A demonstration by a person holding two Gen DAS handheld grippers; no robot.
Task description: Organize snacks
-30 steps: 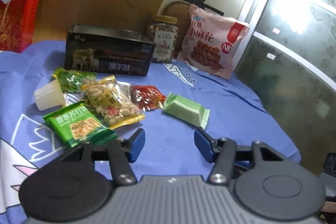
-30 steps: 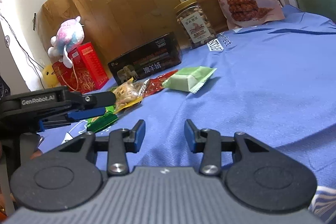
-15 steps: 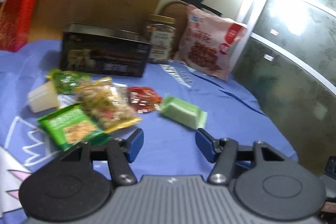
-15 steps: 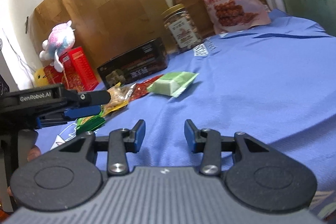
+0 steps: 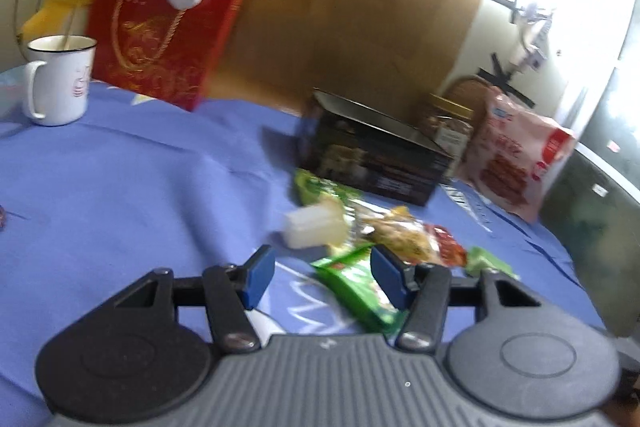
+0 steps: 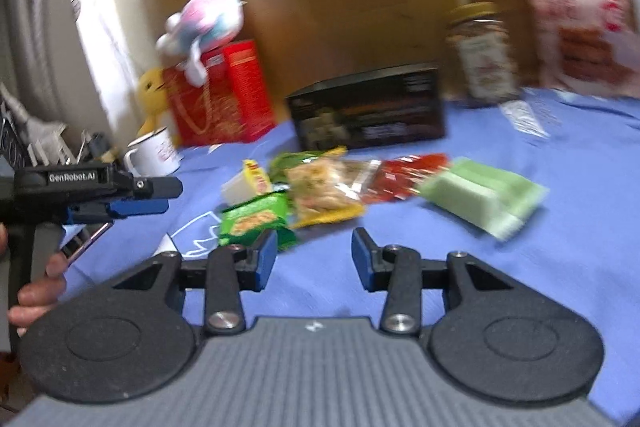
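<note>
Lots of bare blue cloth (image 5: 120, 195) to work with on the left of the black box (image 5: 372, 155), running out to the mug (image 5: 60, 83) and red bag (image 5: 160, 31) at the back edge. Right of the box the cloth drops off at its curved edge, near the jar (image 6: 484, 55) and pink bag (image 6: 580, 19).

The snacks sit in a loose row just in front of the box: jelly cup (image 6: 244, 183), green pack (image 6: 256, 215), peanut pack (image 6: 320, 187), red pack (image 6: 404, 175), and the pale green bar (image 6: 484, 195) farthest right.

Left gripper (image 5: 322, 277) hangs over the cloth, tilted down a bit, its jaws closing with nothing pinched; the green pack only shows behind its right finger. Right gripper (image 6: 314, 259) sits lower and nearer, jaws spread with only cloth between them, aimed at the row. From the right wrist view the left gripper is off to the left, a hand (image 6: 36, 287) wrapped round its handle.
</note>
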